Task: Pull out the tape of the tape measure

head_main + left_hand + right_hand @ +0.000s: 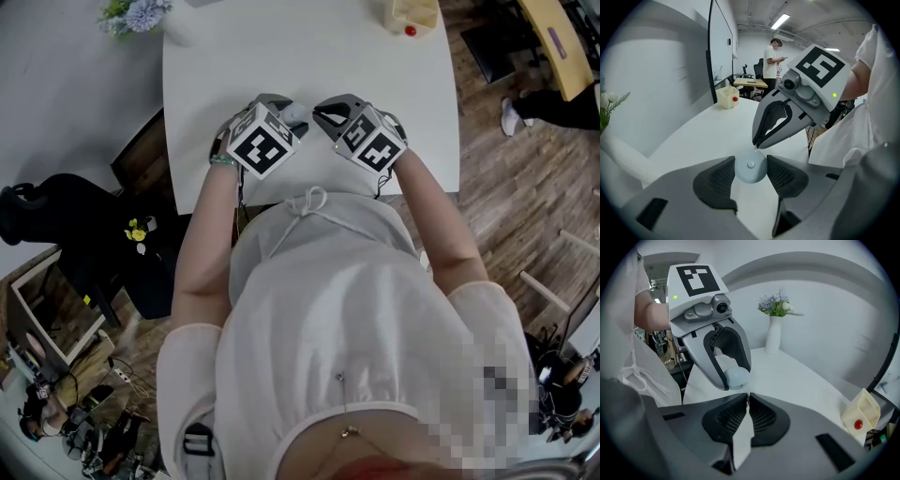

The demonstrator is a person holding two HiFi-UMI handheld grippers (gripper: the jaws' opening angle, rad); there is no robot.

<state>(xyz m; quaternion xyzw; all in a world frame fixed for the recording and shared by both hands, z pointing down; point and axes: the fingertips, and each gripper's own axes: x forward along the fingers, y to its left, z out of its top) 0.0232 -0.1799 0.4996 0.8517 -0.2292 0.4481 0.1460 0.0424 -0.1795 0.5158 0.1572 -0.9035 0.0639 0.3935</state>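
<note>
Tape measure, small and round, sat pinched between the left gripper pads, just over the table. Right gripper had its jaws pressed together right at its edge, perhaps on the tape's tip, which was too tiny to tell.

Even, bright light from ceiling strips leaves soft shadows on the white table, while both gripper views bend strongly at dark, vignetted corners and are sharp centrally.
</note>
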